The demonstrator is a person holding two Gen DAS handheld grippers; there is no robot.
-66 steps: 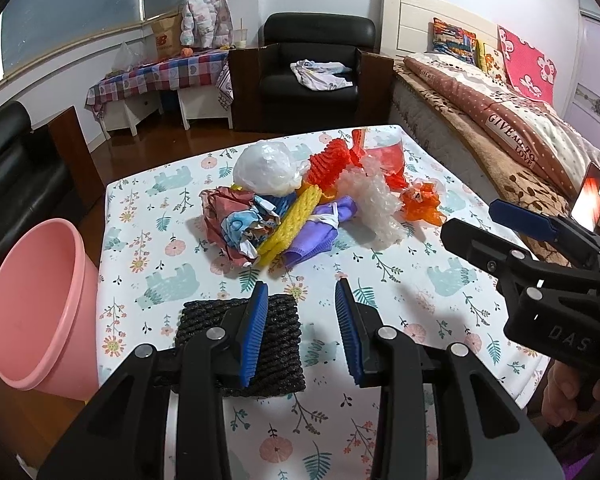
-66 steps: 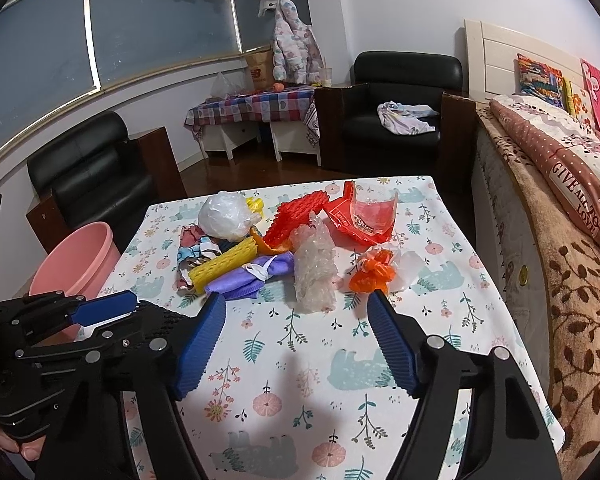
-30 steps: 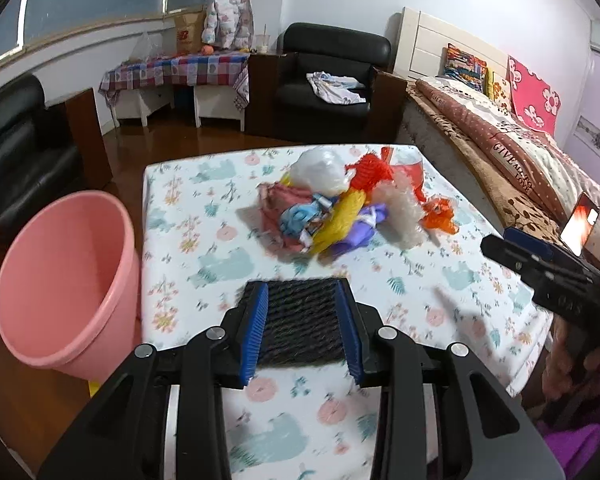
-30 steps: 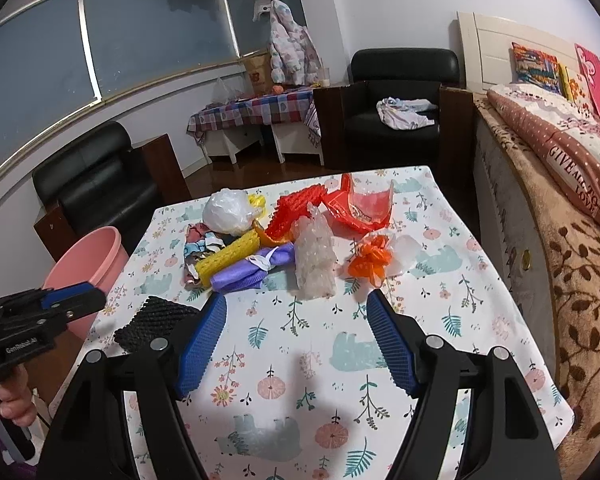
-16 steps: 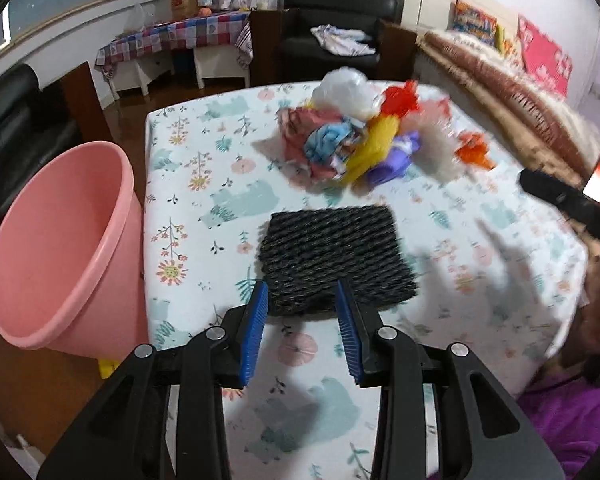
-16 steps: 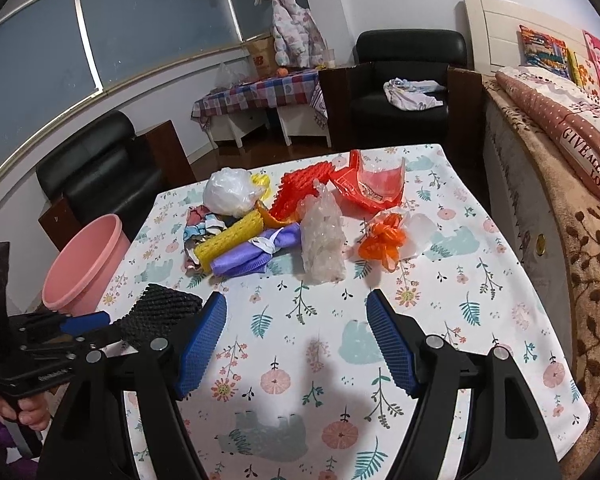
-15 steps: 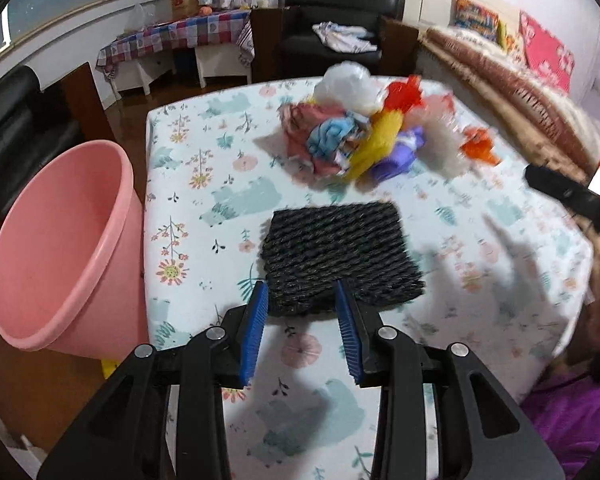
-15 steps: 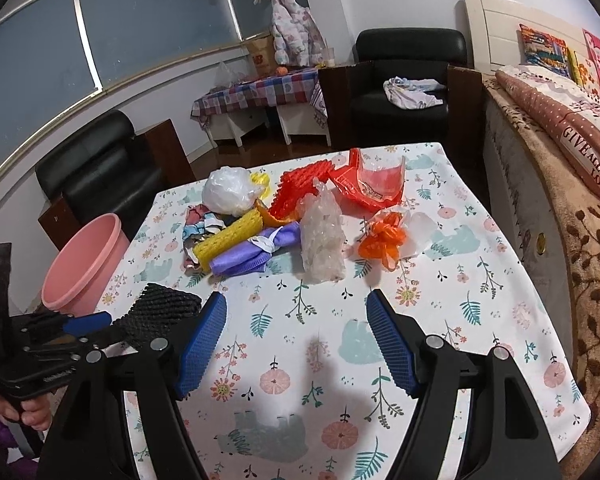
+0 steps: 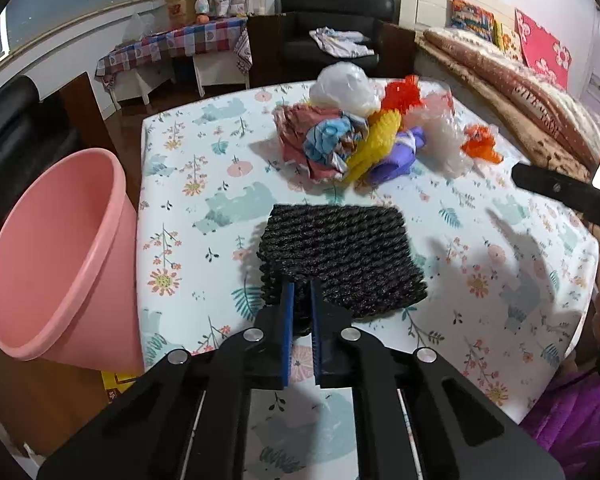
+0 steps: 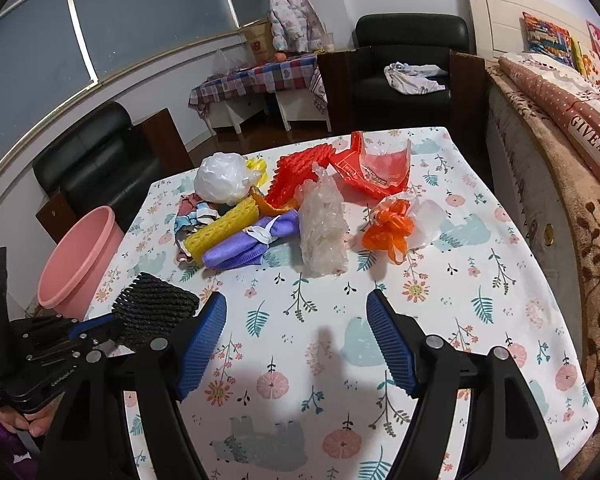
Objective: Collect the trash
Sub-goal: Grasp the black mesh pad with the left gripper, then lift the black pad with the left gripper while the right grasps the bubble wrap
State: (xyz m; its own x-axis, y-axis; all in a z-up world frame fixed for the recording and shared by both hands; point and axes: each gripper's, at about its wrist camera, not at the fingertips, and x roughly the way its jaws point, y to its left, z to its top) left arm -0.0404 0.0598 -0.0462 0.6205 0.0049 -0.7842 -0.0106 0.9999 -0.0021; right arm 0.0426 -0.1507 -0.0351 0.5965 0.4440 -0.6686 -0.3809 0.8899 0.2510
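Note:
My left gripper [image 9: 301,300] is shut on the near edge of a black foam net [image 9: 336,254], which lies over the floral tablecloth [image 9: 480,272]. The net [image 10: 154,310] and the left gripper [image 10: 100,330] also show in the right wrist view. My right gripper [image 10: 296,332] is open and empty above the table's near part. A heap of trash sits at the far middle: a white plastic bag [image 10: 222,178], yellow foam net [image 10: 224,230], purple cloth [image 10: 252,246], clear wrap [image 10: 324,226], red net [image 10: 296,176], red packet [image 10: 374,174], orange ribbon [image 10: 388,232].
A pink bin [image 9: 56,256] stands on the floor at the table's left edge; it also shows in the right wrist view [image 10: 78,256]. A bed [image 10: 560,120] runs along the right. Black armchairs [image 10: 404,60] and a checked side table [image 10: 256,80] stand behind.
My left gripper has closed its jaws on the near edge of the black foam net. The right gripper has stayed open and nearly still.

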